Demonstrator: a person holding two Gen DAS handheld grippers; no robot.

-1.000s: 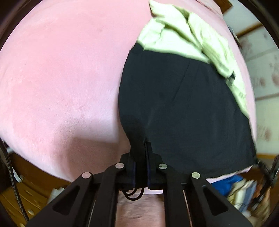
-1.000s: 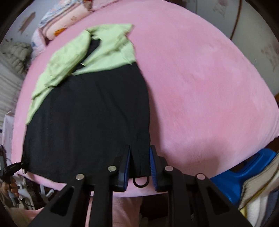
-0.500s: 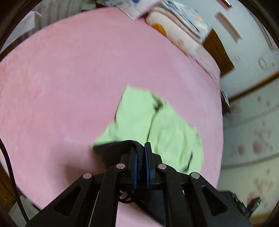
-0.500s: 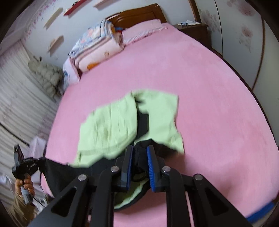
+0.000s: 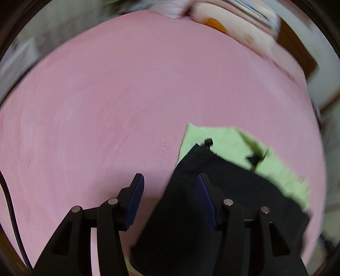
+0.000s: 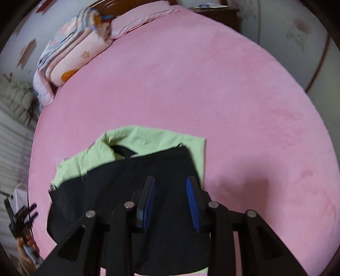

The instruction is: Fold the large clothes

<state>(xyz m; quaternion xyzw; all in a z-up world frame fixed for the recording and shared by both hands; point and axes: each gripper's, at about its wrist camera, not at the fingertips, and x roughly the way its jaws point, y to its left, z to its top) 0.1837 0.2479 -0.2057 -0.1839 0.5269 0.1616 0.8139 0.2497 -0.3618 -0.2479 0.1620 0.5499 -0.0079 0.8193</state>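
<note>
A large garment with a black lower part (image 5: 212, 201) and a light green upper part (image 5: 229, 146) lies on the pink bed, its black part folded up over the green. In the right wrist view the black part (image 6: 127, 191) covers most of the green part (image 6: 138, 140). My left gripper (image 5: 170, 182) is open and empty over the black fabric's left edge. My right gripper (image 6: 170, 182) is open and empty above the black fabric's right side.
The pink bed cover (image 6: 212, 85) stretches wide around the garment. Folded quilts and a pillow (image 6: 72, 53) lie at the headboard. A nightstand (image 6: 214, 10) stands at the far right. A wall runs along the right.
Both grippers carried the black hem up over the green part, then opened and let go. The fabric now lies folded on the bed.
</note>
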